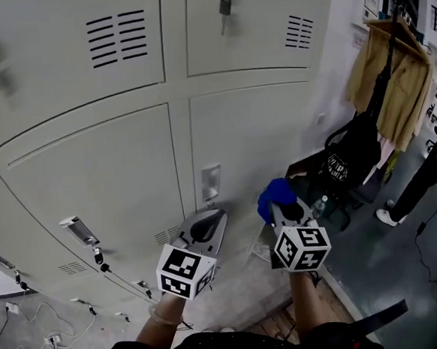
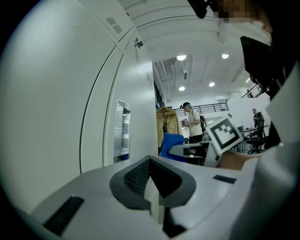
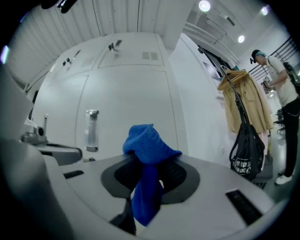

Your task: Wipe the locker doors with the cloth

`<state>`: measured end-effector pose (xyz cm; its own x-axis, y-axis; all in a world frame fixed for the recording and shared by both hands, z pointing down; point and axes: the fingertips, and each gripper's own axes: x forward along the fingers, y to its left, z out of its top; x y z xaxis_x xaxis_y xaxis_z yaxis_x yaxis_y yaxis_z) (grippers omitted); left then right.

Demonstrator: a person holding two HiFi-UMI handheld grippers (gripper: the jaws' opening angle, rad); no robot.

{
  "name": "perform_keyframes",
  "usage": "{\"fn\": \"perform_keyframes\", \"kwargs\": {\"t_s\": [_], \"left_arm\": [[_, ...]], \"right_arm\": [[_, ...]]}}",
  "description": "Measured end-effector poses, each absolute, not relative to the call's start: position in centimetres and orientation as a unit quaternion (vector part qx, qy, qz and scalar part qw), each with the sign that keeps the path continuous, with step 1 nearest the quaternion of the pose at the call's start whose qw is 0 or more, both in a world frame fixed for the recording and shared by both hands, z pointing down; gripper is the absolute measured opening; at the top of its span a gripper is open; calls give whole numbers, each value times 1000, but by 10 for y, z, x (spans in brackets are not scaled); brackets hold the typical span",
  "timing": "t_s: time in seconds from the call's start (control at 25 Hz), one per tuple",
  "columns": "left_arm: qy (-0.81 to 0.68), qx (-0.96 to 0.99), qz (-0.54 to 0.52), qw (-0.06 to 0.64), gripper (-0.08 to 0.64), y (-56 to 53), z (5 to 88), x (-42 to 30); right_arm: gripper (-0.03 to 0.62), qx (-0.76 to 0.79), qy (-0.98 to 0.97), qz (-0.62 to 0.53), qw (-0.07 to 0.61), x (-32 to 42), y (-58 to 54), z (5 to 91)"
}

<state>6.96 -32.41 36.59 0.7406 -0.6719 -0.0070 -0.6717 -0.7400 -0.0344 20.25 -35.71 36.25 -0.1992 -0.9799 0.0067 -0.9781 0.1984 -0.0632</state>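
A bank of pale grey lockers fills most of the scene. Their locker doors (image 1: pixel 257 140) are smooth, flat painted metal panels with rounded seams and banks of vent slots (image 1: pixel 121 38). To the right, a tan coat (image 1: pixel 392 81) hangs on a rack above a black bag (image 1: pixel 349 156).

Both grippers are held low in front of the lower doors, close to the panel, though I cannot tell whether either touches it. The left gripper (image 1: pixel 207 225) has its jaws closed together on nothing. The right gripper (image 3: pixel 147 176) has its jaws pressed shut on the blue cloth (image 3: pixel 147 150). The cloth is pinched partway along, so a rounded bunch stands out beyond the jaw tips and a thin tail hangs down behind them.

The cloth looks like a soft, looped knit. It is probably light and limp, and likely to flatten and drag on the paint rather than slide freely. The present hold looks sensible, since the bunch ahead of the jaws is what should meet the door. A hold nearer the edge would likely let it flop or pull out.

The smallest fittings could snag the weave: a metal label holder (image 1: pixel 211 182) on the lower door, and a key (image 1: pixel 224 4) hanging from a lock above.
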Motion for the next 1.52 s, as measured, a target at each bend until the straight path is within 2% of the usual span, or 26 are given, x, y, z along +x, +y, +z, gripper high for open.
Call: {"fn": "perform_keyframes", "kwargs": {"t_s": [0.32, 0.8, 1.52], "left_arm": [[358, -934, 7, 5, 6, -314, 372, 75], [377, -926, 20, -9, 6, -309, 377, 67], [384, -923, 14, -2, 6, -310, 382, 88]], "right_arm": [[100, -599, 796, -61, 68, 147, -302, 361], [89, -595, 802, -40, 36, 126, -295, 367], [86, -597, 800, -54, 36, 141, -292, 363]]}}
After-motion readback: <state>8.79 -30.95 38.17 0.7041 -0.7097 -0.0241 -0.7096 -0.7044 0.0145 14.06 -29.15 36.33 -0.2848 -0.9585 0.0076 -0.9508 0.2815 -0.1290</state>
